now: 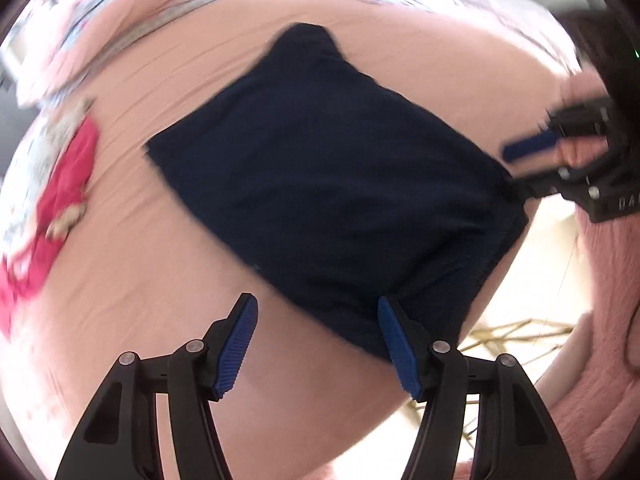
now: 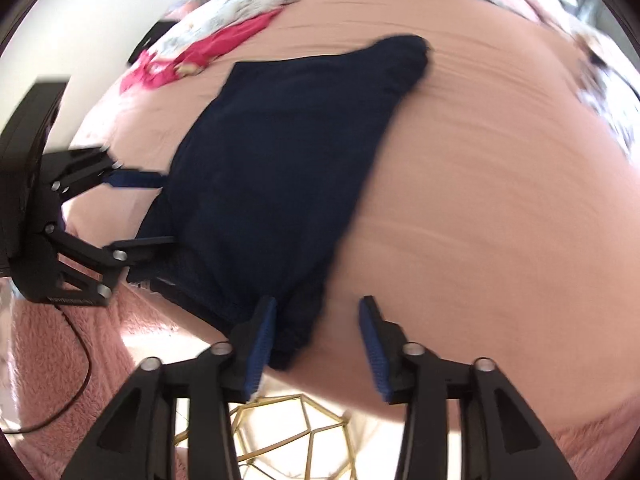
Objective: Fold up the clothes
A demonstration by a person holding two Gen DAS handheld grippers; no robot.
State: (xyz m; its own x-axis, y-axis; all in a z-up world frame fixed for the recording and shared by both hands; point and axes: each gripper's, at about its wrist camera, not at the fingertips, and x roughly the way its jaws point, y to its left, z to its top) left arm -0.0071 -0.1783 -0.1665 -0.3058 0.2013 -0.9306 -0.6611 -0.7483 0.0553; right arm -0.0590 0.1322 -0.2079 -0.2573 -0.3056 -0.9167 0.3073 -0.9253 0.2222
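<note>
A dark navy garment (image 1: pixel 320 176) is laid flat on a pink bed sheet (image 1: pixel 160 280), folded into a roughly four-sided shape with a narrower rounded end lying farthest from both cameras; in the right wrist view the same garment (image 2: pixel 272 168) is seen running from the near edge of the bed up toward the middle of the sheet (image 2: pixel 480 200). A stitched hem is seen along its near edge, at the bed's edge. The left gripper (image 1: pixel 318 348) is held just over the near corner of the garment with its blue pads spread apart; nothing is pinched between them, and the right-hand pad is seen against the cloth's edge, though contact cannot be told. The right gripper (image 2: pixel 318 348) is likewise spread, with the near corner of the garment seen between its pads and just beside the left one, but not pressed by both. Each gripper is also seen from the other's camera at the side of the garment: the right gripper (image 1: pixel 516 168) beside one edge, the left gripper (image 2: pixel 156 208) at the opposite edge. A bright pink-red garment (image 1: pixel 52 208) is left crumpled well apart near the far side of the sheet, next to patterned fabric (image 2: pixel 240 4). A fluffy pink blanket (image 2: pixel 60 352) is seen by the bed's near edge, and a gold wire-frame object (image 2: pixel 288 432) is seen below it
</note>
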